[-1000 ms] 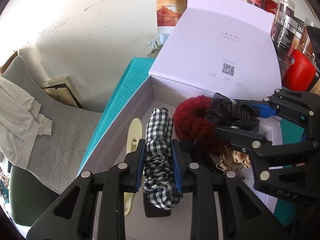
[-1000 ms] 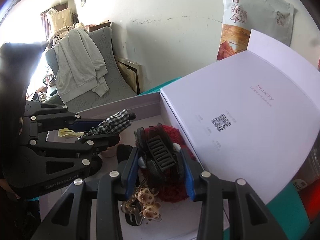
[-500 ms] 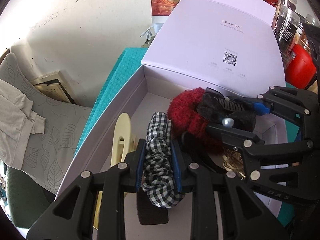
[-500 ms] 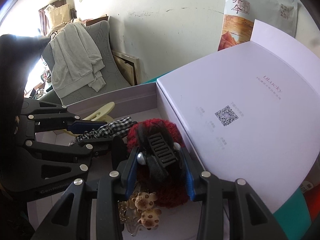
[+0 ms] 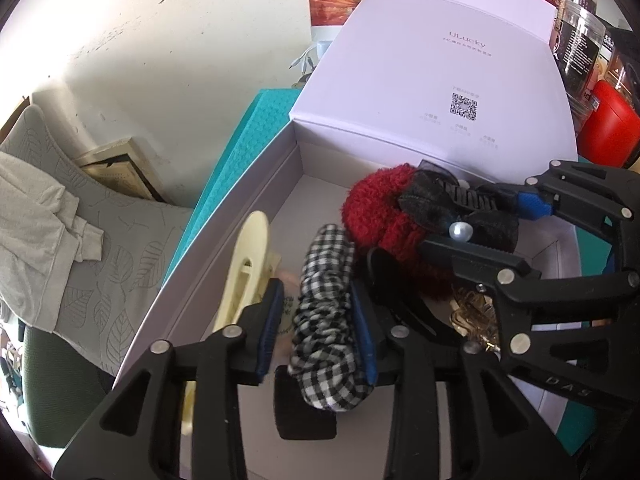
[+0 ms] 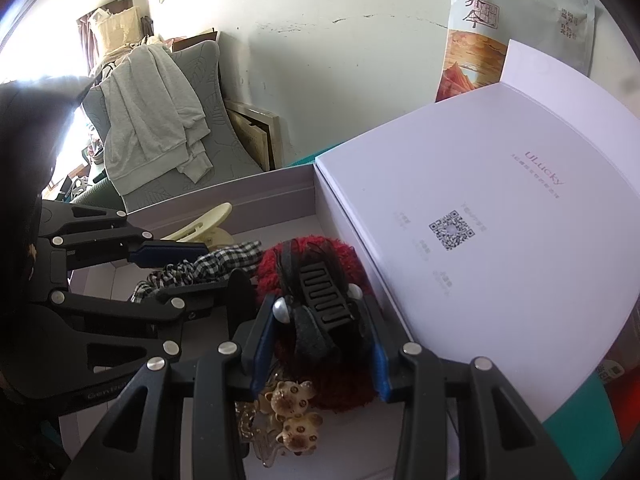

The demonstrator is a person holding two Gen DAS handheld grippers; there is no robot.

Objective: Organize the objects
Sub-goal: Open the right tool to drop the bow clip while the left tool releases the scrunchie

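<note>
My left gripper [image 5: 318, 330] is inside the open lavender box [image 5: 224, 236], its jaws parted around a black-and-white checked scrunchie [image 5: 326, 320] that hangs against the right pad. My right gripper [image 6: 320, 344] holds a black hair claw with pearls [image 6: 320, 304] over a red fuzzy scrunchie [image 6: 340, 380]. The scrunchie also shows in the left wrist view [image 5: 376, 212]. A cream hair claw [image 5: 244, 264] lies at the box's left wall. A bear-shaped clip [image 6: 294, 408] lies below my right gripper.
The box lid [image 5: 432, 80] stands propped at the far end. A teal mat [image 5: 244, 140] lies under the box. Jars and a red container [image 5: 608, 128] stand at the right. A grey chair with clothes [image 6: 152, 120] is at the left.
Both grippers have sunk lower into the box. My left jaws have widened a little around the checked scrunchie. The black claw now rests on the red scrunchie.
</note>
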